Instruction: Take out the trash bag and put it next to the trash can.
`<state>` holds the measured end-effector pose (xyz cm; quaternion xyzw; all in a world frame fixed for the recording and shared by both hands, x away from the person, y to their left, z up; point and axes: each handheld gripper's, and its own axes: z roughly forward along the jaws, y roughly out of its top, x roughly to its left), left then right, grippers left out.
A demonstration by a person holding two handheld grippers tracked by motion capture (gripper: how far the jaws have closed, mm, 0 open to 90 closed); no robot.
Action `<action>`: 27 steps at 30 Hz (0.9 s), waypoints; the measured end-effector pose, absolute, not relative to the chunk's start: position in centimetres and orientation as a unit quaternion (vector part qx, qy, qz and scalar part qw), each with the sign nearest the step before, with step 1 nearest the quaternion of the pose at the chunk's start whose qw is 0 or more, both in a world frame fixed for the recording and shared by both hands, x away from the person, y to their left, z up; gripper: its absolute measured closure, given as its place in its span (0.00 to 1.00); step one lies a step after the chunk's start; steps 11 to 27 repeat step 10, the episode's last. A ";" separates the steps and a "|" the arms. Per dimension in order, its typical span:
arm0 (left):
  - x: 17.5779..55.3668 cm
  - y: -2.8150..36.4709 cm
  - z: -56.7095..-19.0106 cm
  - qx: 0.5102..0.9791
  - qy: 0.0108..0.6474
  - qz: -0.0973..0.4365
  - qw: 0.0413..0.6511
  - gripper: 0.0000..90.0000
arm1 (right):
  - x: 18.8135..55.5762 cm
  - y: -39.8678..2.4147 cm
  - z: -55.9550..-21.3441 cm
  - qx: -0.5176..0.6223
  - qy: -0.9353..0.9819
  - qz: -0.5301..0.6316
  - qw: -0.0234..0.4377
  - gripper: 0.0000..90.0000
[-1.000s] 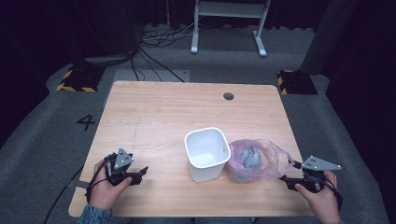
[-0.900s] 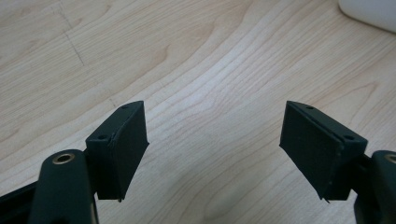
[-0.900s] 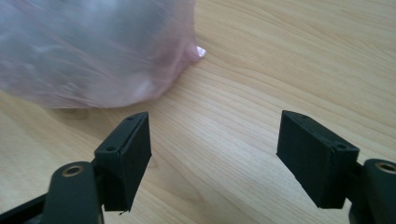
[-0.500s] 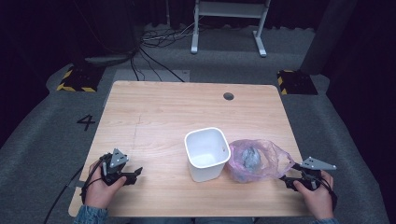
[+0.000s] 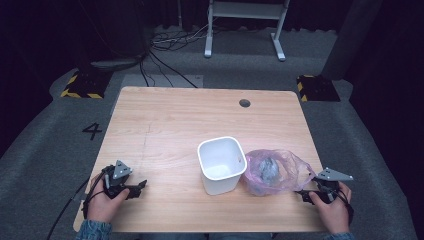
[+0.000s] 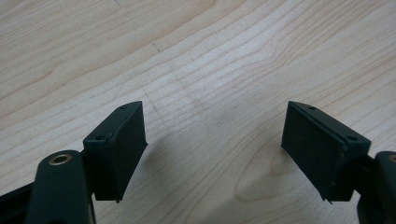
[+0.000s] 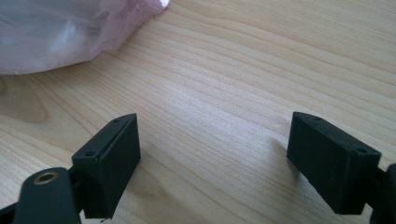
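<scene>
A white square bin (image 5: 222, 165) stands upright near the middle of the wooden table (image 5: 175, 120). Touching its right side lies a pink translucent plastic bag (image 5: 272, 171) with something dark inside; its edge also appears in the right gripper view (image 7: 60, 32). My left gripper (image 5: 140, 186) rests at the table's front left, open, with bare wood between its jaws (image 6: 212, 144). My right gripper (image 5: 302, 194) sits at the front right, just beside the bag, open and holding nothing (image 7: 212, 154).
A small round grommet hole (image 5: 244, 103) lies near the table's far edge. Grey carpet surrounds the table, with a "4" marking (image 5: 92, 131) on the left, cables (image 5: 165, 50) and a white stand (image 5: 245, 25) behind.
Both hands have drawn back toward the front edge of the table. The bin and bag have not moved.
</scene>
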<state>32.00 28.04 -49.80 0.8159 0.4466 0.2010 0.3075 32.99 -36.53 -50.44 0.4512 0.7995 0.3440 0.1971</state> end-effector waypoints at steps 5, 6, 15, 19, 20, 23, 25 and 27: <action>32.2 28.2 -50.1 0.810 0.452 0.197 0.317 0.21 | 33.0 -36.5 -50.4 0.454 0.798 0.344 0.198 0.19; 32.2 28.3 -50.6 0.796 0.462 0.190 0.341 0.20 | 33.0 -36.5 -50.4 0.454 0.798 0.344 0.198 0.19; 32.2 28.3 -50.6 0.796 0.463 0.189 0.342 0.20 | 33.0 -36.5 -50.4 0.454 0.798 0.344 0.198 0.19; 32.2 28.3 -50.6 0.796 0.463 0.189 0.342 0.20 | 33.0 -36.5 -50.4 0.454 0.798 0.344 0.198 0.19; 32.2 28.3 -50.6 0.796 0.463 0.189 0.342 0.20 | 33.0 -36.5 -50.4 0.454 0.798 0.344 0.198 0.19; 32.2 28.3 -50.6 0.796 0.463 0.189 0.342 0.20 | 33.0 -36.5 -50.4 0.454 0.798 0.344 0.198 0.19; 32.2 28.3 -50.6 0.796 0.463 0.189 0.342 0.20 | 33.0 -36.5 -50.4 0.454 0.798 0.344 0.198 0.19; 32.2 28.3 -50.6 0.796 0.463 0.189 0.342 0.20 | 33.0 -36.5 -50.4 0.454 0.798 0.344 0.198 0.19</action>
